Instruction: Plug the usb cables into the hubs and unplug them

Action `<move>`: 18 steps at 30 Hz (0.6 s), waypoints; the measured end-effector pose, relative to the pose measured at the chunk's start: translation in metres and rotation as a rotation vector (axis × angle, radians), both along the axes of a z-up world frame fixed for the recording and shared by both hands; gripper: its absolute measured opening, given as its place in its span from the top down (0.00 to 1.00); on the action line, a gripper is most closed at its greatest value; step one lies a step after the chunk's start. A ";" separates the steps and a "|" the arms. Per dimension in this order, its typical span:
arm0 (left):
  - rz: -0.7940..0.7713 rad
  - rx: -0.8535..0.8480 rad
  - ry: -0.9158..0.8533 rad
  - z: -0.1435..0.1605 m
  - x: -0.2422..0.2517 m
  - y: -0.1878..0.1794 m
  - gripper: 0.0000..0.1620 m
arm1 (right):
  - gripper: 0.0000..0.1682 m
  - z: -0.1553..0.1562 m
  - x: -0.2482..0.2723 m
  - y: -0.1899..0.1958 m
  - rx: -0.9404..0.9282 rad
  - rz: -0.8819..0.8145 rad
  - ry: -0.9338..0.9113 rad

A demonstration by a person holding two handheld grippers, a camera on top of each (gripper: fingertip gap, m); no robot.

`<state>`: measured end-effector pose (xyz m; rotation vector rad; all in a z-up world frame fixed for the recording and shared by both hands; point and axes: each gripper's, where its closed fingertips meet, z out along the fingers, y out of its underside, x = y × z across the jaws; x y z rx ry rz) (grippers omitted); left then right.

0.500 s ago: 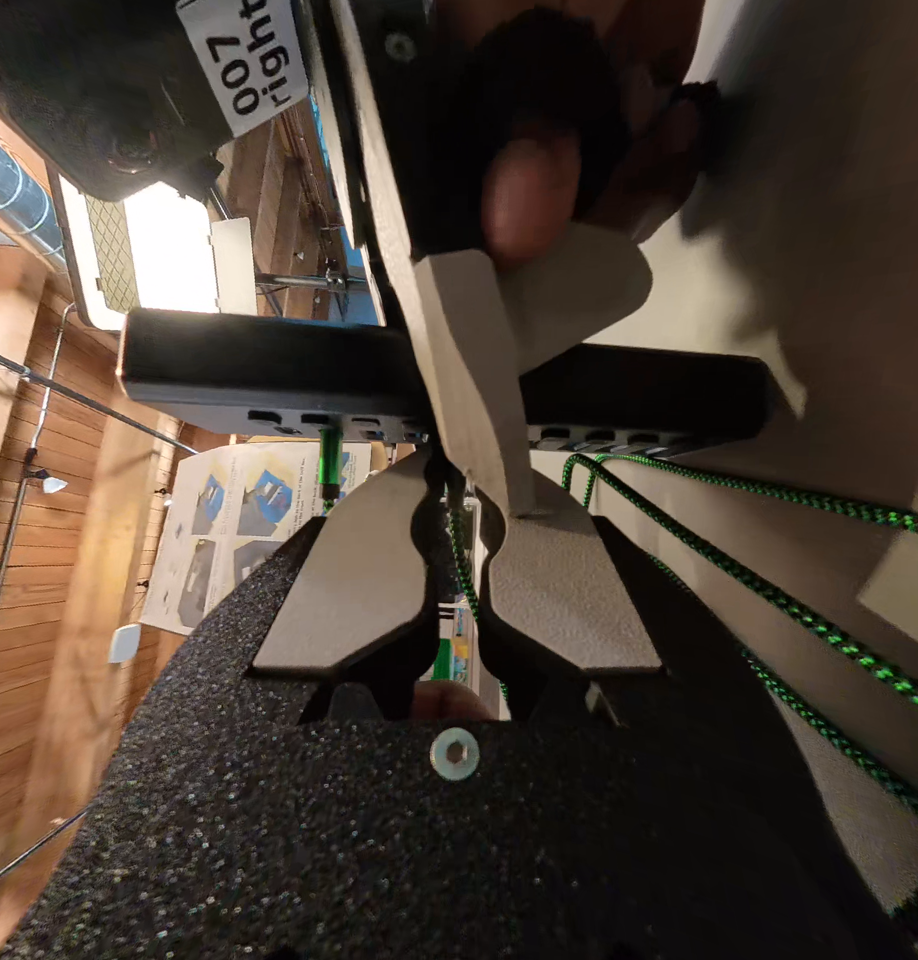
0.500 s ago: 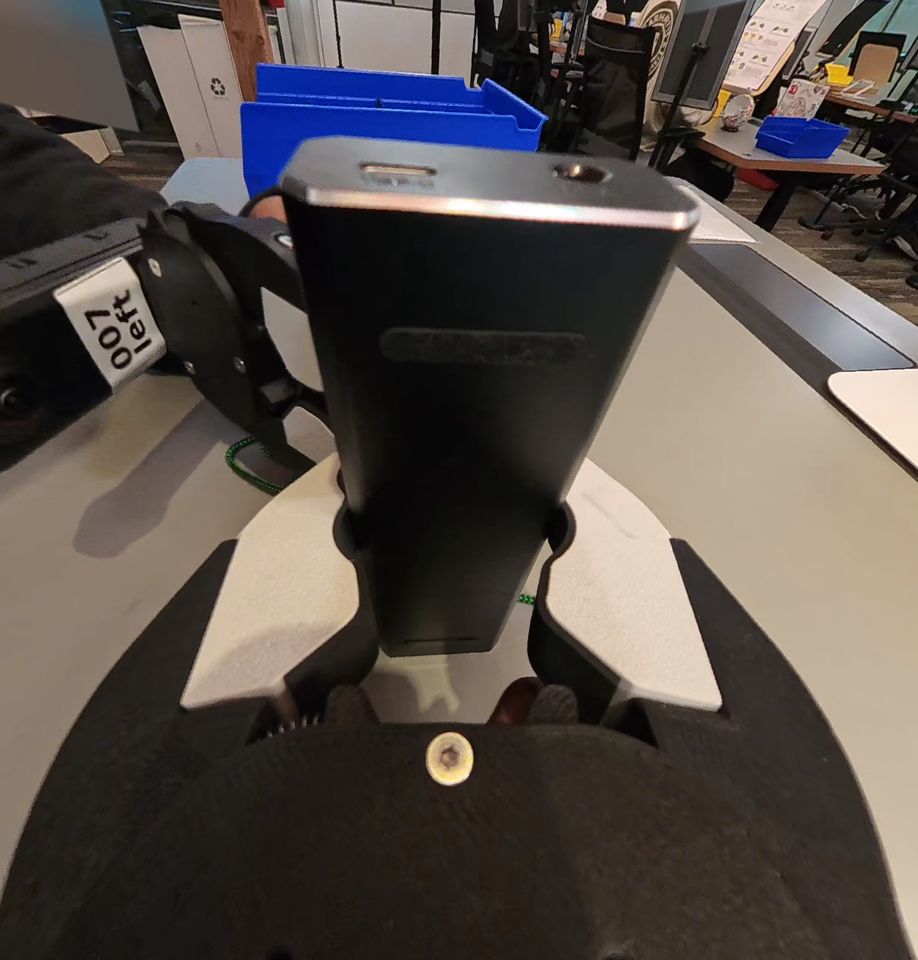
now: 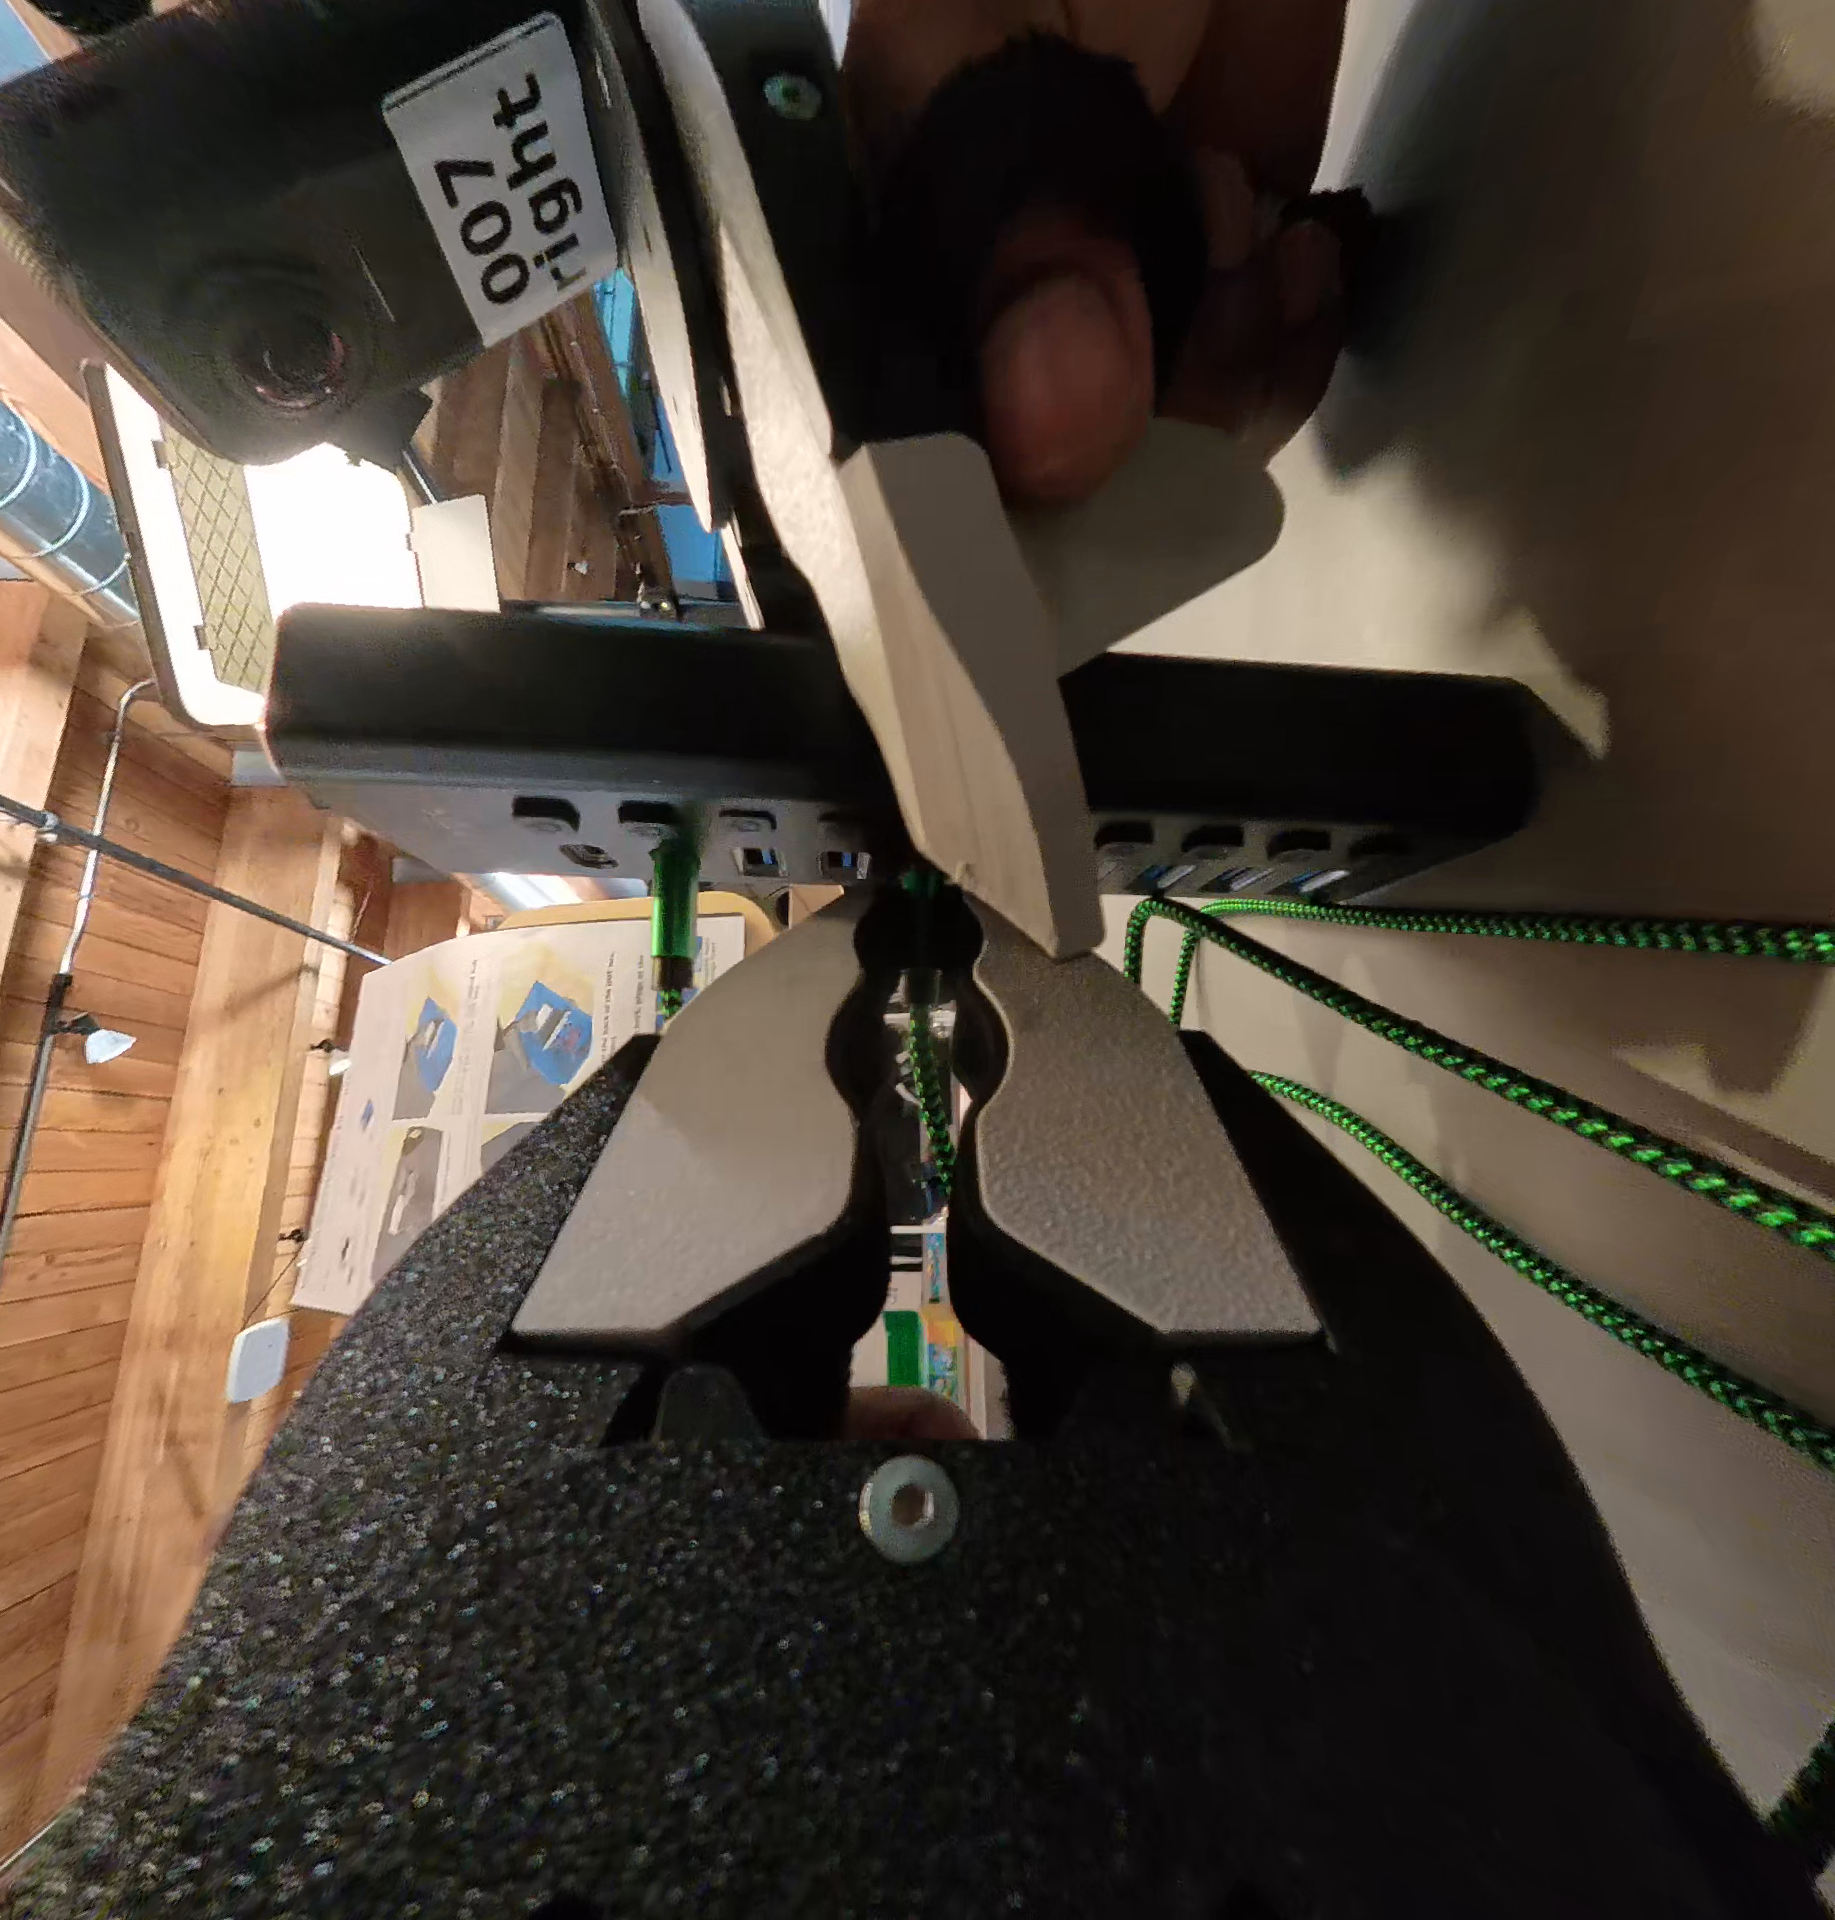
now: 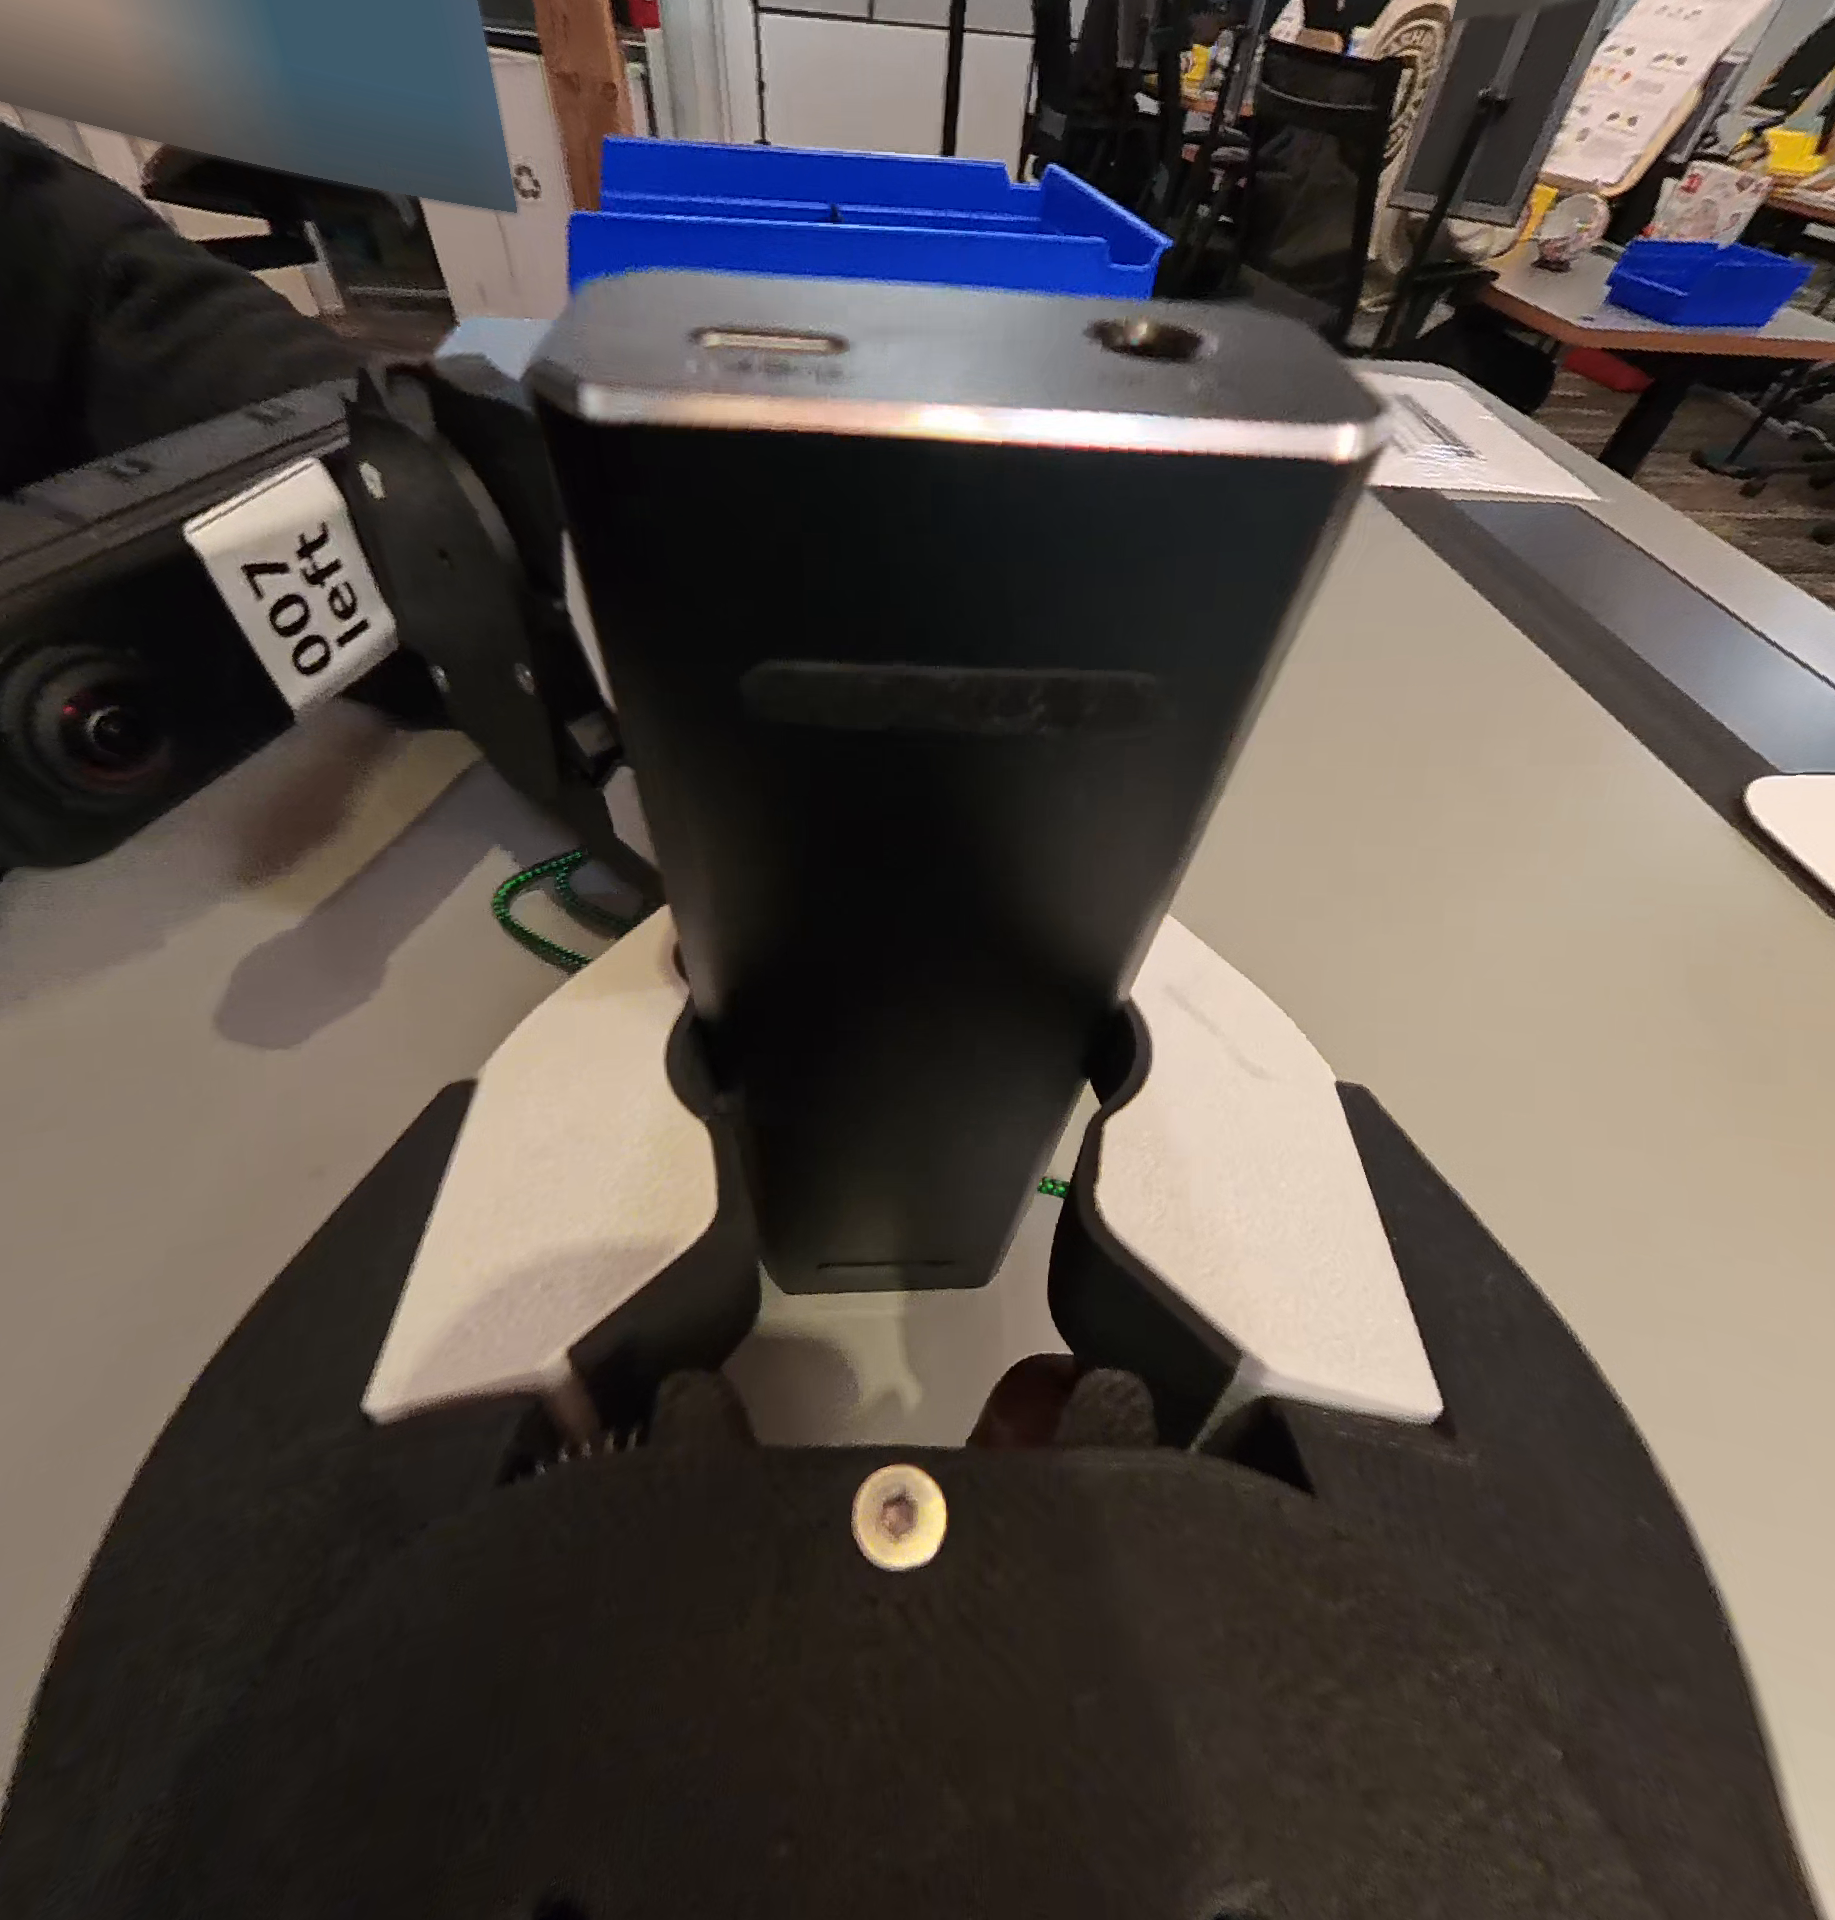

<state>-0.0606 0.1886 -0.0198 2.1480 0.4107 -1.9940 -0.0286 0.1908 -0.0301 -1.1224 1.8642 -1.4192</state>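
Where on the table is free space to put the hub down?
Bare grey table lies right of the hub, up to the white sheet. Left is crowded: the left gripper and green cables.

**Black tongs with pale grey fingers**

Each gripper, left (image 3: 918,935) and right (image 4: 908,1049), has a speckled black body, a silver screw (image 3: 908,1507) behind the fingers, and flat grey fingers (image 4: 570,1195) with wavy black inner pads. Each carries a white label (image 4: 289,587) beside a camera lens. A black sleeve (image 4: 82,301) shows behind.
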 end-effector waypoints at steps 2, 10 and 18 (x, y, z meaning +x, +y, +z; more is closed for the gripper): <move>-0.014 0.023 -0.005 0.000 0.000 0.001 0.95 | 0.58 -0.001 0.000 0.001 0.009 0.023 0.002; 0.041 0.049 -0.002 -0.001 0.002 -0.006 0.96 | 0.58 -0.005 -0.002 -0.008 0.062 -0.108 0.069; 0.000 0.098 -0.005 -0.001 0.004 -0.002 0.95 | 0.58 -0.004 0.001 0.000 0.086 -0.026 0.047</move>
